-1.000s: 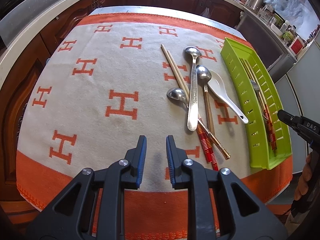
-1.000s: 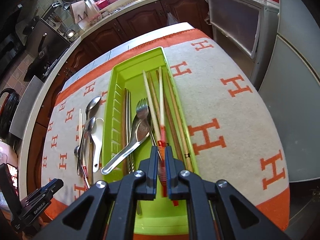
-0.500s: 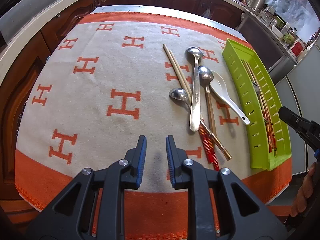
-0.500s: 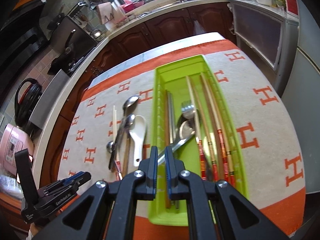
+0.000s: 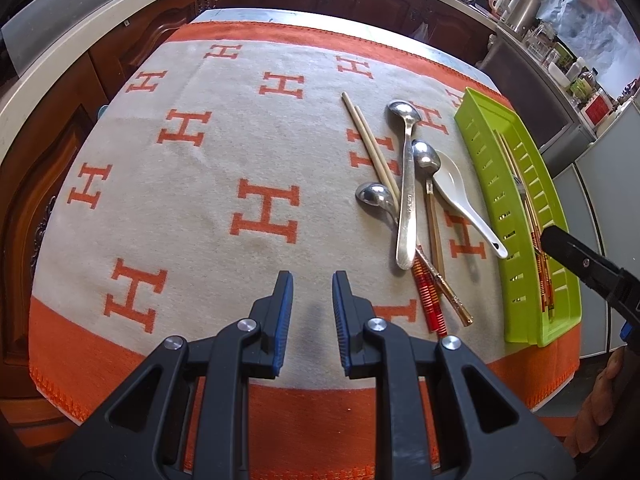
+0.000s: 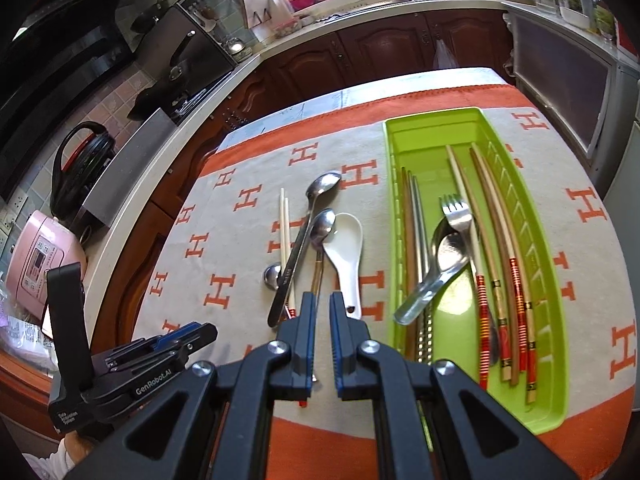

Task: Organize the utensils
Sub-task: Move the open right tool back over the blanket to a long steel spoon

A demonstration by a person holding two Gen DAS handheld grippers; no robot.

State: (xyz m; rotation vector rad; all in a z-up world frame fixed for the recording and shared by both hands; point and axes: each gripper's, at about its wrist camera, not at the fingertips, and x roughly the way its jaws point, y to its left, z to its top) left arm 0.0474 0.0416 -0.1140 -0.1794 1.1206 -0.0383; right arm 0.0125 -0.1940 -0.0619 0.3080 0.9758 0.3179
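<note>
A green utensil tray (image 6: 552,360) (image 5: 484,152) lies on the right of the cloth, holding several chopsticks (image 6: 516,292), a fork (image 6: 456,212) and a metal spoon (image 6: 436,276). Left of it lie loose utensils: a white ceramic spoon (image 6: 346,252) (image 5: 460,196), three metal spoons (image 6: 308,236) (image 5: 408,184) and a pair of chopsticks (image 6: 284,224) (image 5: 372,148). My right gripper (image 6: 322,300) is slightly open and empty, above the near ends of the loose utensils. My left gripper (image 5: 312,284) is open and empty, over bare cloth left of the pile.
An orange and cream cloth with H marks (image 5: 180,184) covers the table. Wooden cabinets and a counter curve around the far side (image 6: 360,52). A pink cooker (image 6: 44,260) and a black kettle (image 6: 80,168) stand on the left counter.
My right gripper let go of a chopstick in the tray, swung left over the loose utensils, and opened slightly. My left gripper has hardly moved.
</note>
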